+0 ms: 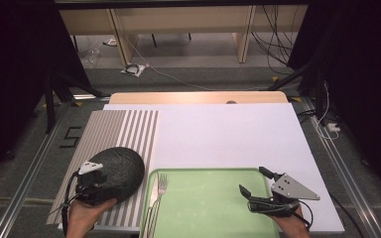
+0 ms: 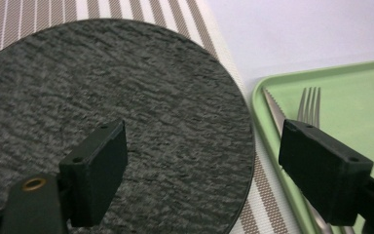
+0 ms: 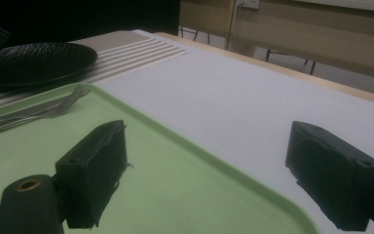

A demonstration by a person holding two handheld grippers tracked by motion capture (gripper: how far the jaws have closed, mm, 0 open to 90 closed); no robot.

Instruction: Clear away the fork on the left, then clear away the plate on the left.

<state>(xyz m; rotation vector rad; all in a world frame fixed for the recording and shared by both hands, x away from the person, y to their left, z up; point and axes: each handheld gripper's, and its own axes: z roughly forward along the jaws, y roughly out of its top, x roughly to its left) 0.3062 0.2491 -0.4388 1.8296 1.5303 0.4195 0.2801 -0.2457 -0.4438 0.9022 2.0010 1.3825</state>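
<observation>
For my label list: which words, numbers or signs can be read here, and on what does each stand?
None can be read: the plate, tray, fork, striped mat and both hand-held grippers, left and right, carry no legible text.

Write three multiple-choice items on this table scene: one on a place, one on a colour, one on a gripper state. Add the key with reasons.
1. Where does the black plate rest?
A. on the striped mat
B. in the tray
C. on the floor

2. What colour is the tray?
A. red
B. light green
C. blue

3. How is the right gripper?
A. shut on the fork
B. shut on the plate
C. open

Key: 1 A, stripes show around the plate; 2 B, its surface is pale green in all views; 3 C, its fingers stand wide apart with nothing between, while the fork lies at the tray's left edge.
</observation>
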